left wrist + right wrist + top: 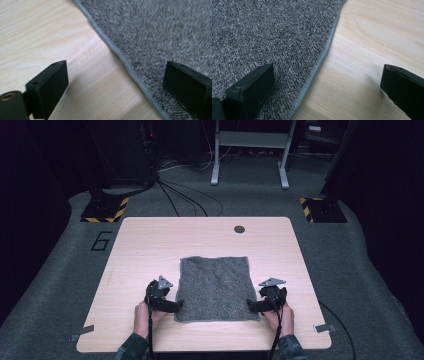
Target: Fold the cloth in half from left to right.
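A grey towel (215, 287) lies flat and spread out on the near half of the wooden table (150, 240), roughly square, its edges running along the table's own. The left gripper (176, 305) sits at the towel's near left corner and the right gripper (251, 306) at its near right corner, each pointing inward toward the cloth, so both hands are about equally close.

In the left gripper view the jaws stand wide apart, straddling the stitched hem (125, 60), one over bare wood and one over the pile. The right gripper view shows the same: spread jaws either side of the hem (322, 57), pinching nothing. Whether the jaw tips touch the cloth is hard to say from here. Each corner probably lies just ahead of its gripper.
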Action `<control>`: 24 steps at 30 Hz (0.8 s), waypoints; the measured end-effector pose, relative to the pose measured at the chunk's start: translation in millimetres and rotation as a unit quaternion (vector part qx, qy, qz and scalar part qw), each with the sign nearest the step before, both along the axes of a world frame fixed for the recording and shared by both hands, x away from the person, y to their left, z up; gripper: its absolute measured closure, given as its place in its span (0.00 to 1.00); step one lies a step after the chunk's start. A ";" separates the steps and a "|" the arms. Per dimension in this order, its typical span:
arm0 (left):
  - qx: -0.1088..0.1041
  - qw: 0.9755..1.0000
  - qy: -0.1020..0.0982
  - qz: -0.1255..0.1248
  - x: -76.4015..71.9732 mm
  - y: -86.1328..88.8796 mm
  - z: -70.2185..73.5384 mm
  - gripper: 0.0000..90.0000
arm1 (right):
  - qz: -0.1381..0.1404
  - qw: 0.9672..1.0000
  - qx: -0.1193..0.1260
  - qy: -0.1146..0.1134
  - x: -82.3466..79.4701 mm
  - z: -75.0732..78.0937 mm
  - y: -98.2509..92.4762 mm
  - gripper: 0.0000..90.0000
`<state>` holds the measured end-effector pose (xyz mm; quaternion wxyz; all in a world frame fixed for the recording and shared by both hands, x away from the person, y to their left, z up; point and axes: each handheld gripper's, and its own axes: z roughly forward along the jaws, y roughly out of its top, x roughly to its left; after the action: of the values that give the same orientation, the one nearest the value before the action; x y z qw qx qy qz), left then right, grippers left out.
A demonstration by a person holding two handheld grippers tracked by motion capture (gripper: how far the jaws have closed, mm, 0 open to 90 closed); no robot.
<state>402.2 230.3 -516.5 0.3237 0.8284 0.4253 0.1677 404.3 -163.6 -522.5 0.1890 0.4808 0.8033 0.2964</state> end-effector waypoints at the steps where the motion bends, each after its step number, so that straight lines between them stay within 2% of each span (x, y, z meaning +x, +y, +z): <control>1: -0.006 1.000 -0.002 0.002 0.4 1.0 1.8 0.05 | -0.003 1.000 -0.007 -0.007 -1.3 0.8 2.1 0.00; 2: -0.014 1.000 -0.006 0.005 1.0 3.2 5.2 0.04 | 0.004 1.000 -0.013 -0.012 -1.7 1.6 2.3 0.00; 3: -0.019 1.000 -0.009 0.010 1.9 4.3 7.1 0.03 | -0.002 1.000 -0.012 -0.013 -2.8 3.8 3.8 0.00; 6: -0.026 0.999 -0.013 0.012 7.5 10.4 15.8 0.01 | 0.001 1.000 0.002 -0.017 -6.1 11.3 8.7 0.00; 8: -0.033 0.999 -0.016 0.016 12.3 13.1 19.8 0.00 | 0.019 0.999 0.009 -0.030 -12.0 20.9 20.6 0.00; 9: -0.036 0.999 -0.012 0.015 15.5 14.4 21.4 0.00 | 0.019 0.999 0.009 -0.030 -12.0 20.9 20.6 0.00; 11: -0.048 0.999 -0.007 0.017 21.3 15.3 24.2 0.00 | 0.040 0.998 0.016 -0.037 -17.1 27.6 31.4 0.00; 15: -0.064 0.998 -0.005 0.014 33.4 16.2 28.0 0.00 | 0.067 0.997 0.020 -0.039 -24.8 33.9 55.9 0.00; 17: -0.063 0.998 -0.007 0.009 39.5 15.8 29.4 0.00 | 0.082 0.996 0.026 -0.037 -29.1 35.3 70.2 0.00; 18: -0.069 0.998 -0.008 0.011 42.4 15.6 29.9 0.00 | 0.102 0.994 0.026 -0.043 -29.4 35.1 75.2 0.00; 20: -0.075 0.997 -0.012 0.014 49.3 14.2 30.3 0.00 | 0.116 0.991 0.041 -0.043 -32.0 34.9 88.7 0.00; 23: -0.075 0.997 -0.009 0.016 60.7 11.7 29.3 0.00 | 0.142 0.988 0.049 -0.040 -32.9 33.2 110.3 0.00; 24: -0.075 0.997 -0.012 0.017 64.8 12.1 28.8 0.00 | 0.144 0.988 0.053 -0.032 -34.4 33.0 118.3 0.00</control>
<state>467.0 242.3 -487.8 0.3868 0.7927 0.4465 0.1505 369.9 -45.3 -489.5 0.1441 0.3594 0.8412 0.3776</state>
